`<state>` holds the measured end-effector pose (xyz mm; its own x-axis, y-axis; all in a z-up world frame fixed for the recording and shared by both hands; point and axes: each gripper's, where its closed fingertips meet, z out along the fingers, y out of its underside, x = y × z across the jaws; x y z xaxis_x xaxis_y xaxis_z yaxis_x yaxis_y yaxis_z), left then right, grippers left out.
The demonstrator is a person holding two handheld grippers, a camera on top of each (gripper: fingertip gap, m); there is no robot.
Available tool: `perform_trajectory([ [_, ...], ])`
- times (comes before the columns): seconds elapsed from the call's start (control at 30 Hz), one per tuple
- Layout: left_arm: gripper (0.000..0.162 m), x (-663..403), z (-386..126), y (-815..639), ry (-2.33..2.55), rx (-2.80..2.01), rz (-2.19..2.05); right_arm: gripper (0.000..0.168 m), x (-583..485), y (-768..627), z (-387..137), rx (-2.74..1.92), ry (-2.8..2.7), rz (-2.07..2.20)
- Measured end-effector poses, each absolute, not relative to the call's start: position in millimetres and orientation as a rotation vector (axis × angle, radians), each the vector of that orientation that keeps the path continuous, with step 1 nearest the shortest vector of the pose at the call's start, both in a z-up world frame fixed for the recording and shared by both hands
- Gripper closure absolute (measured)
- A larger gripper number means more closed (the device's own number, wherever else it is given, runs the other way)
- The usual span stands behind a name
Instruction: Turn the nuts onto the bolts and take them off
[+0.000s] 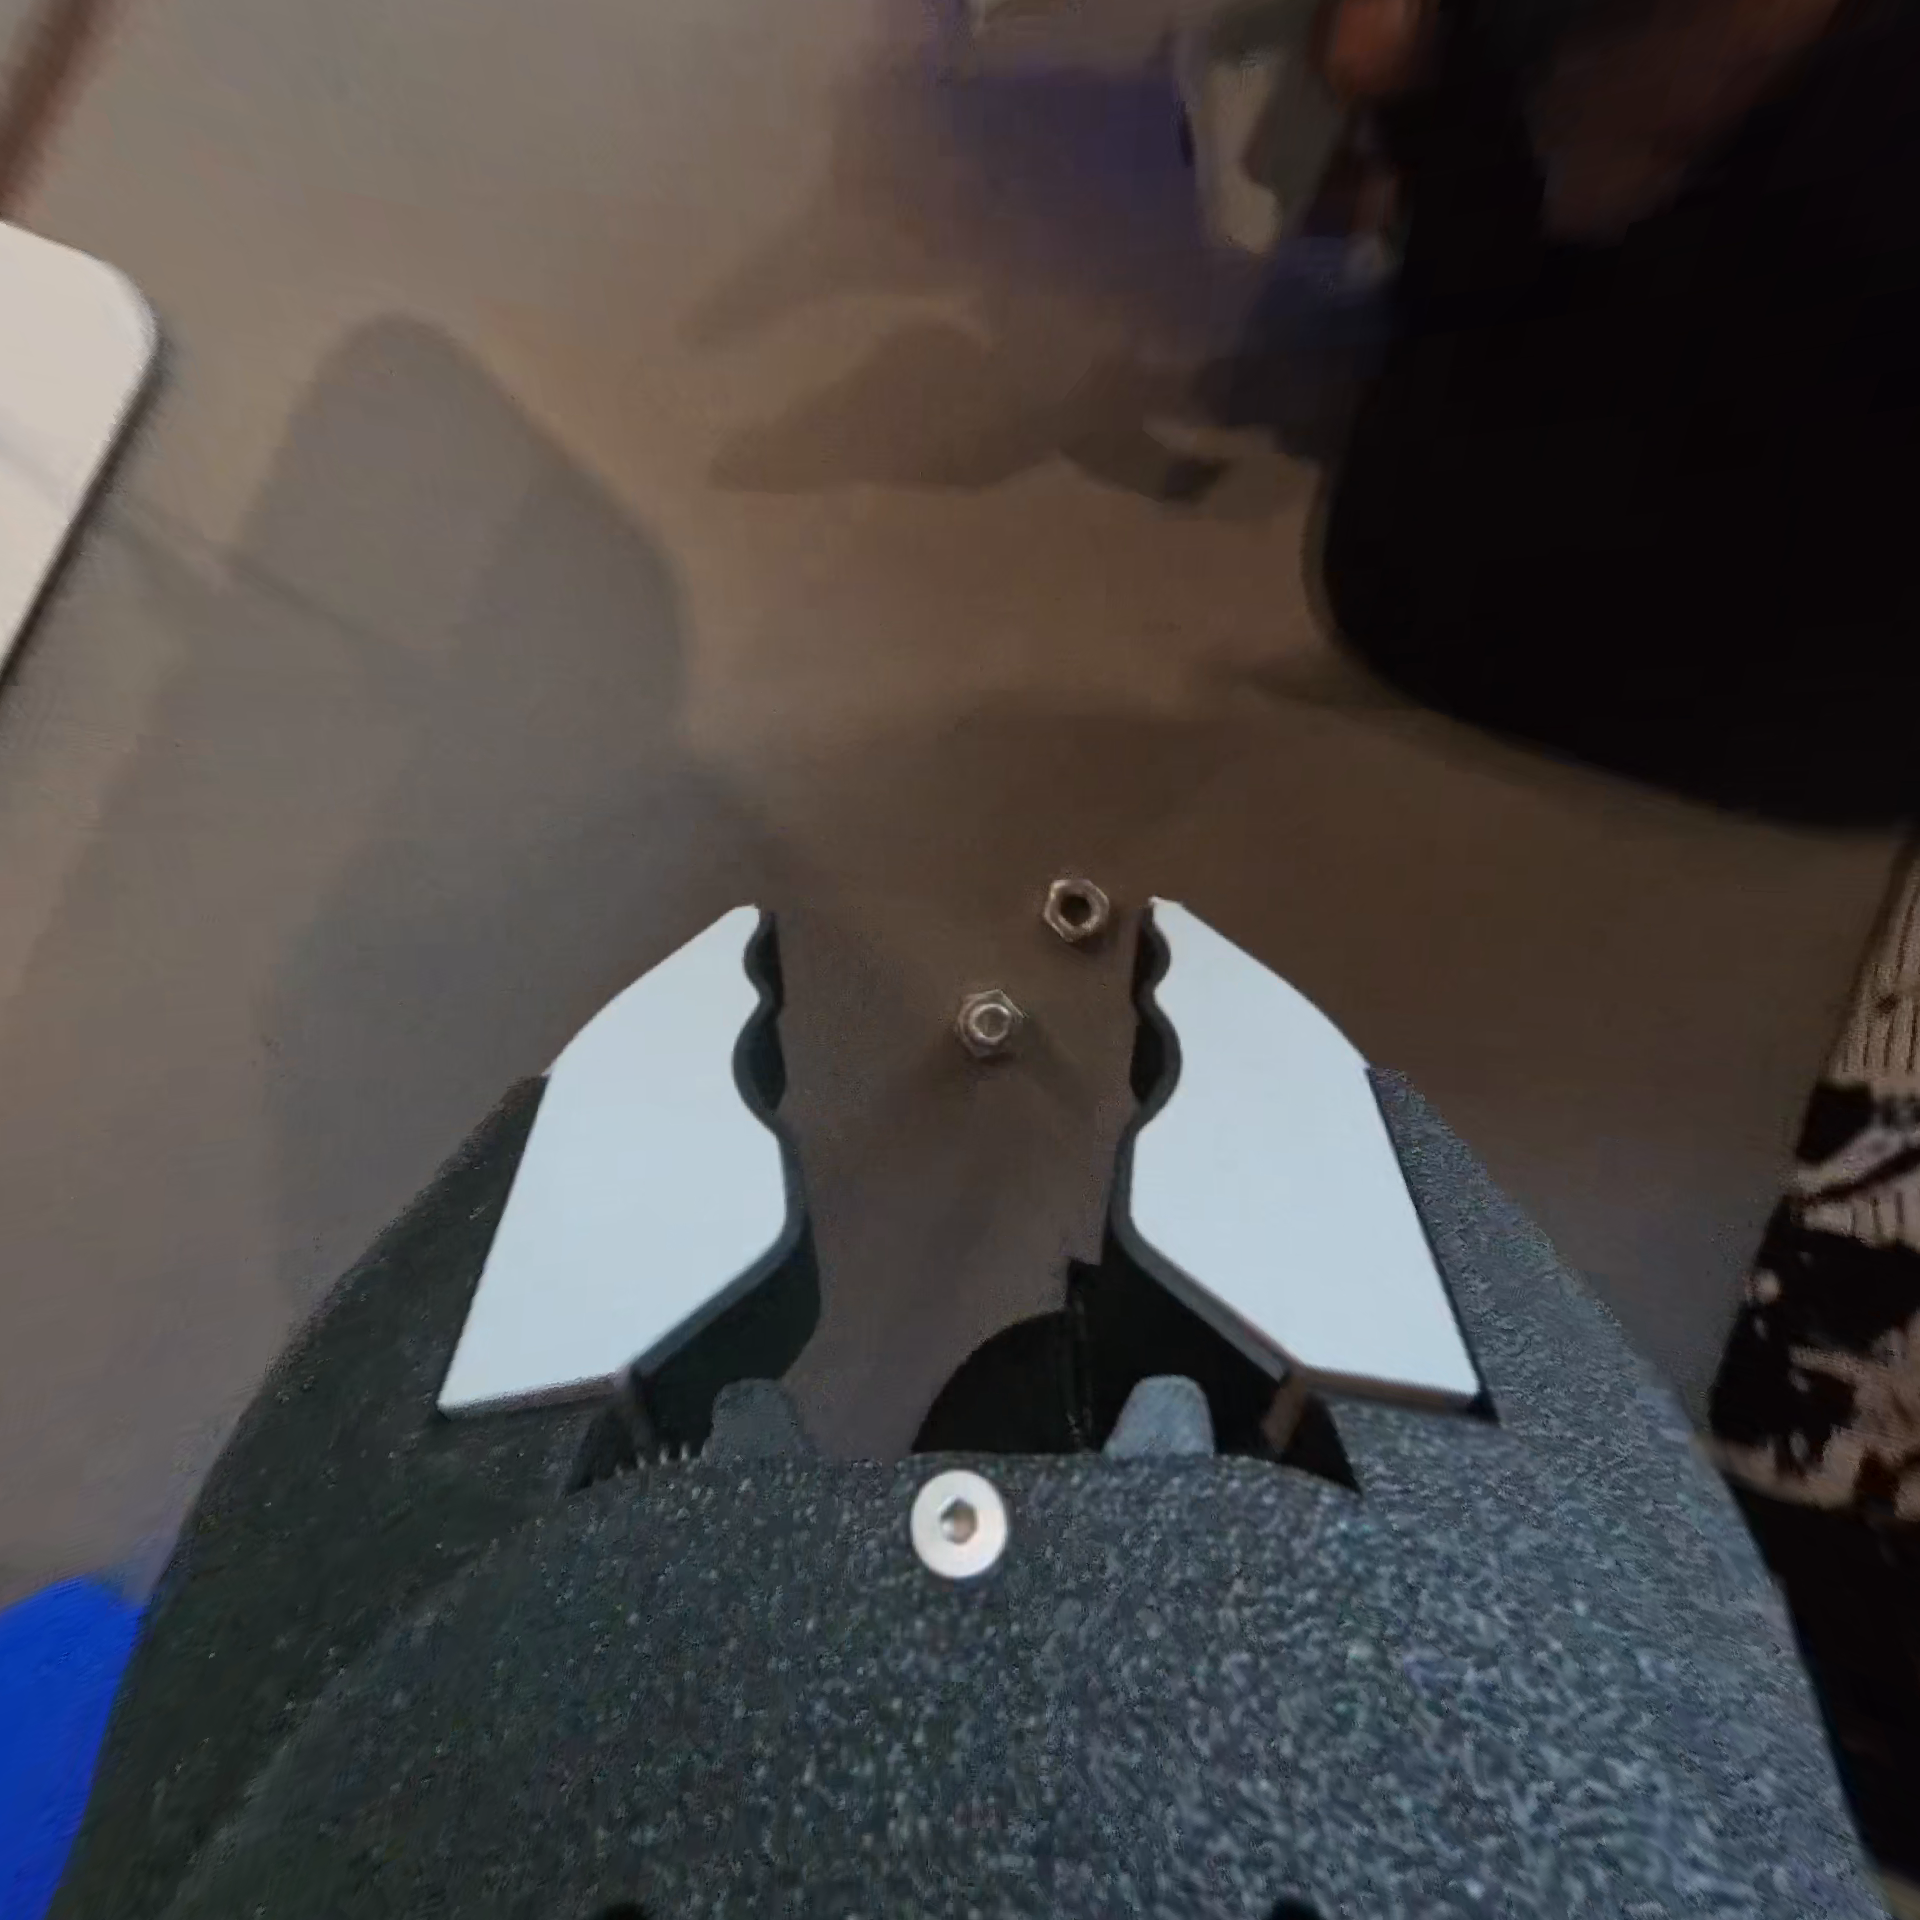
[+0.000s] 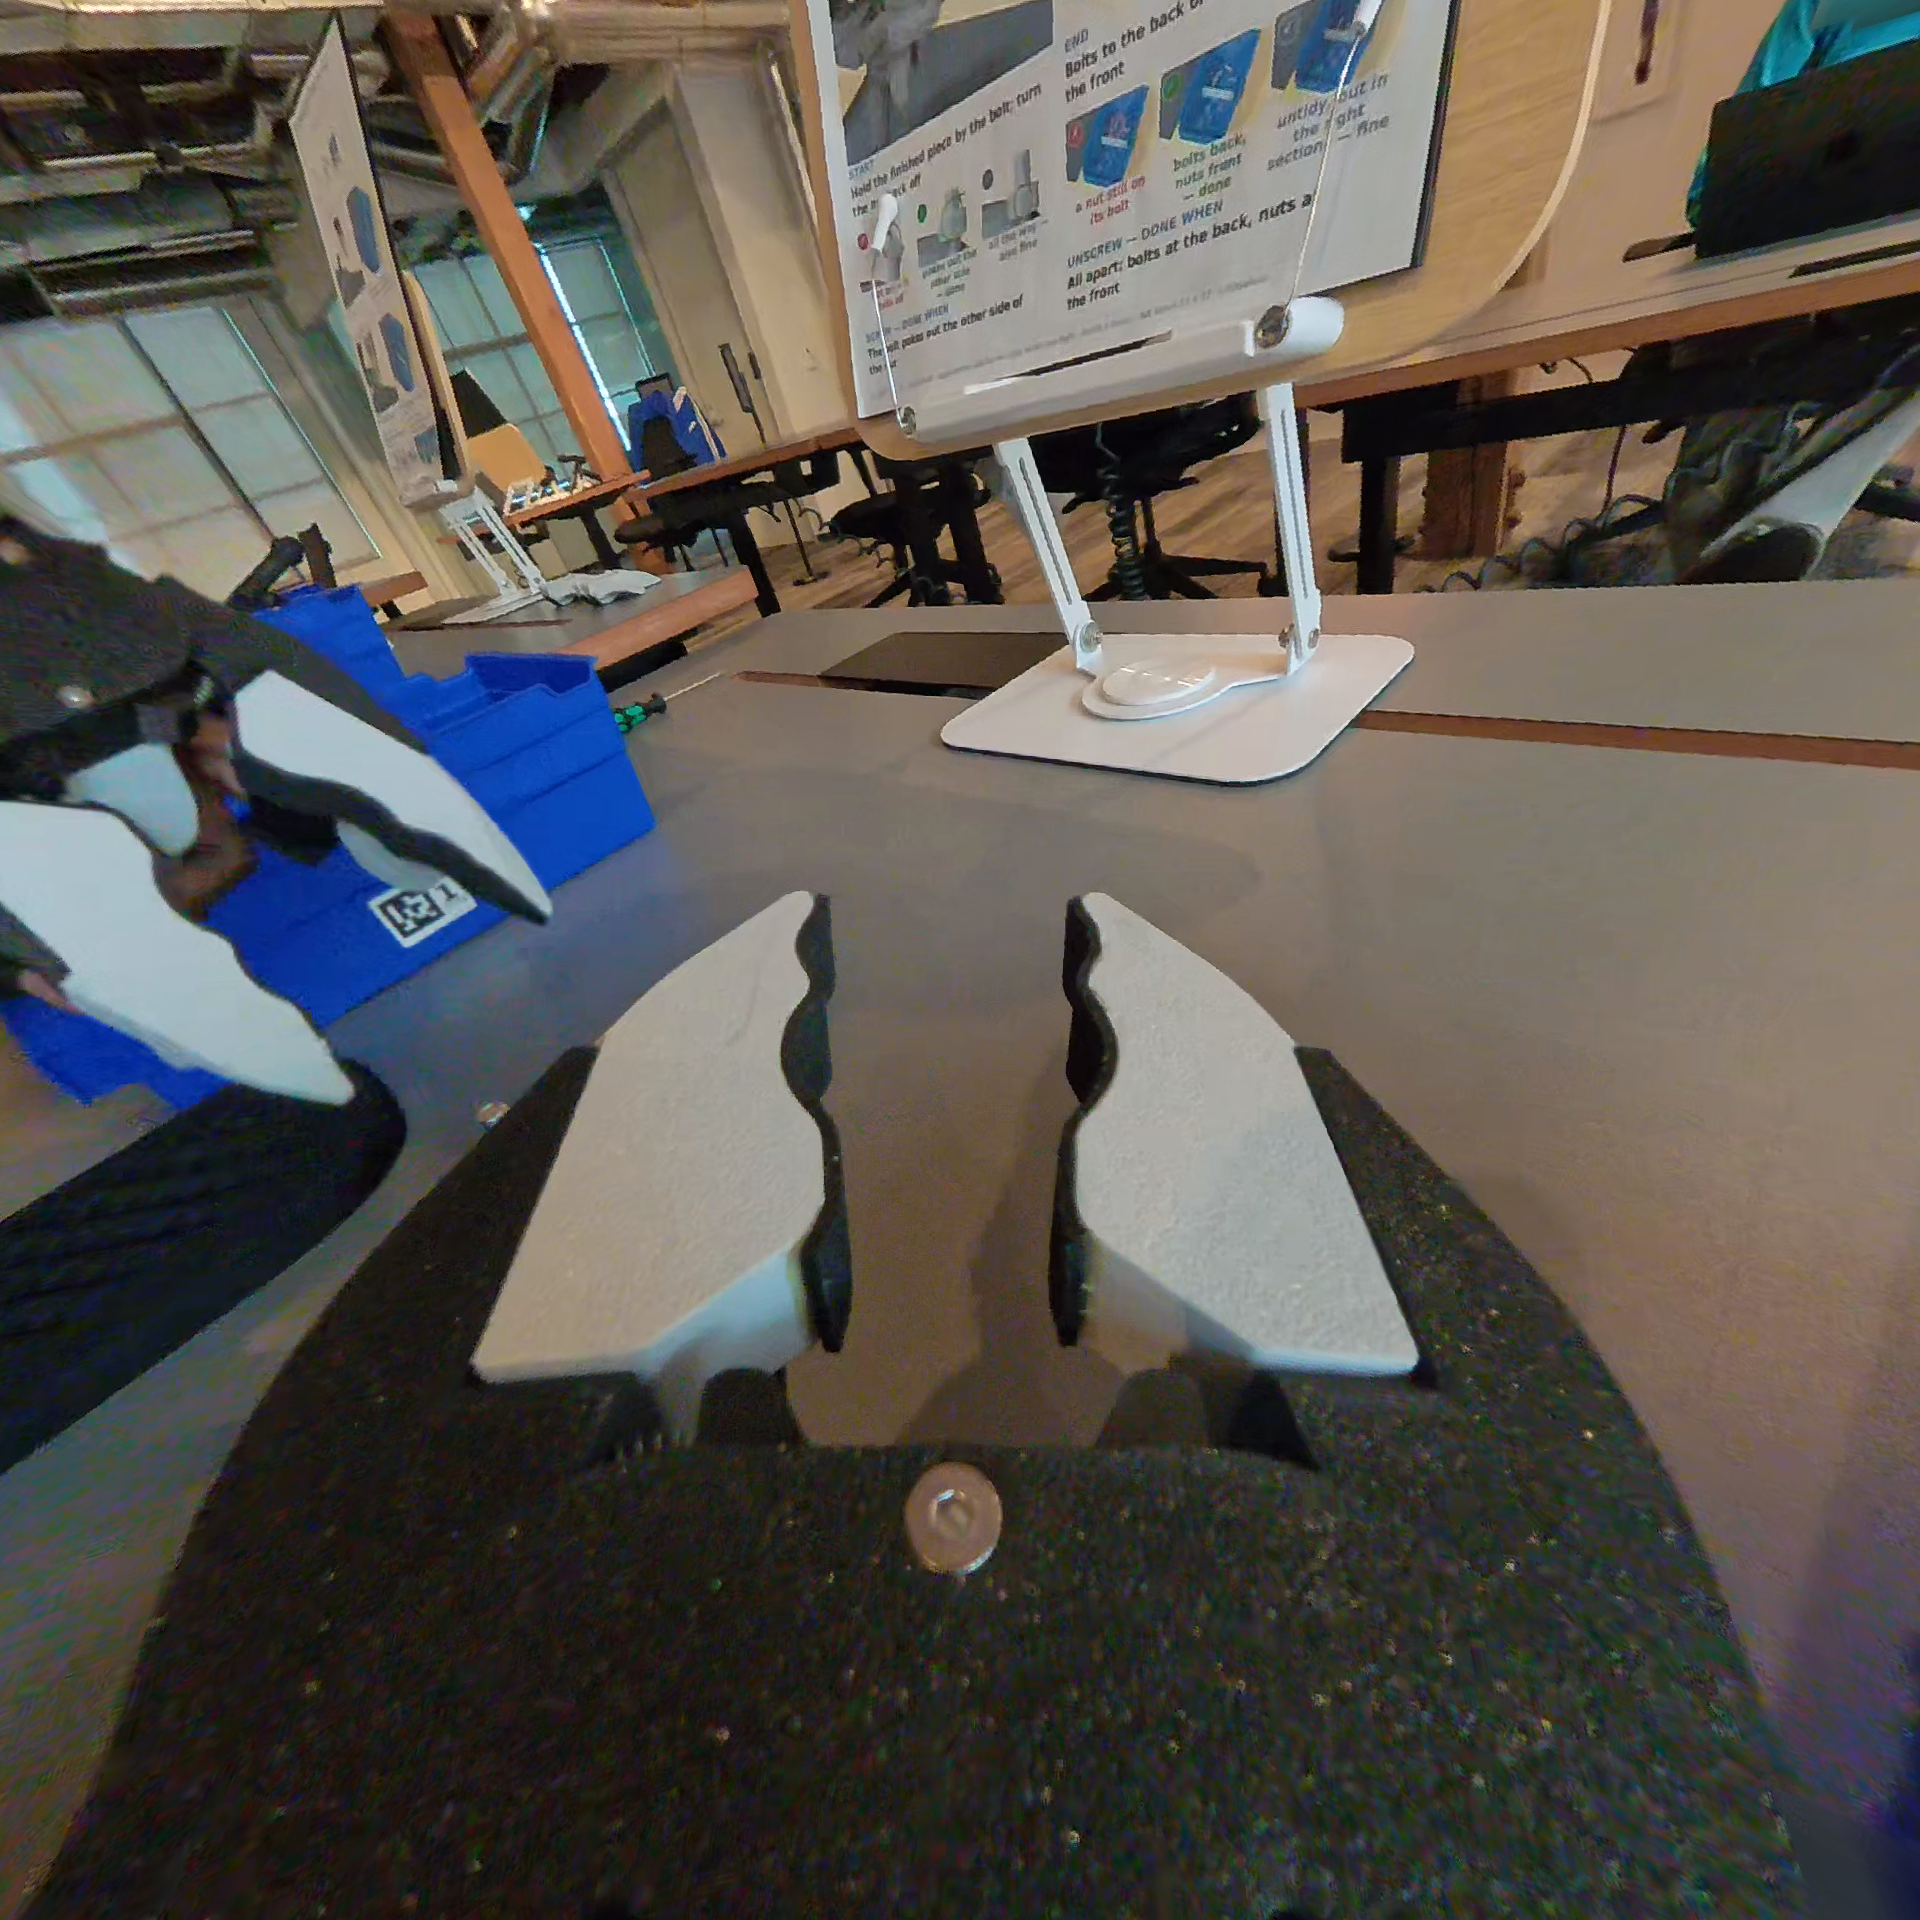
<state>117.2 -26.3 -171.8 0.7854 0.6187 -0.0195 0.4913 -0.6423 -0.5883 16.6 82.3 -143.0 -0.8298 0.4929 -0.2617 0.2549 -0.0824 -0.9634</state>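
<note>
Two nuts (image 1: 1029,966) lie between the left gripper's (image 1: 956,925) wide fingers; right gripper's (image 2: 948,914) fingers apparently wide, empty.

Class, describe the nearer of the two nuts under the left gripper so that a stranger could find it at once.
Start at the grey table and find the left gripper, pointing down with its white fingers apart. Two small silver hex nuts lie loose in the gap. The nearer nut sits lower and left, closer to the gripper's body, while the other nut lies beside the right fingertip.
</note>
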Motion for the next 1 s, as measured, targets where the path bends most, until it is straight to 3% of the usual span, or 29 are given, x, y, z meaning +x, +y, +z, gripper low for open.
perform_trajectory([
  [0.1, 0.094, 122, -181, -41, -0.948, -2.229, 0.284, 0.126, 18, 81, -143, -0.824, -2.008, 2.03],
  [0.37, 0.116, 133, -235, -52, -0.929, -2.423, 0.338, 0.126, 19, 80, -145, -0.818, -2.016, 2.026],
  [0.67, 0.134, 132, -246, -41, -0.872, -2.42, 0.269, 0.126, 20, 78, -147, -0.813, -2.031, 2.022],
  [1.0, 0.144, 131, -247, -39, -0.85, -2.358, 0.268, 0.125, 25, 71, -150, -0.767, -2.08, 2.014],
])
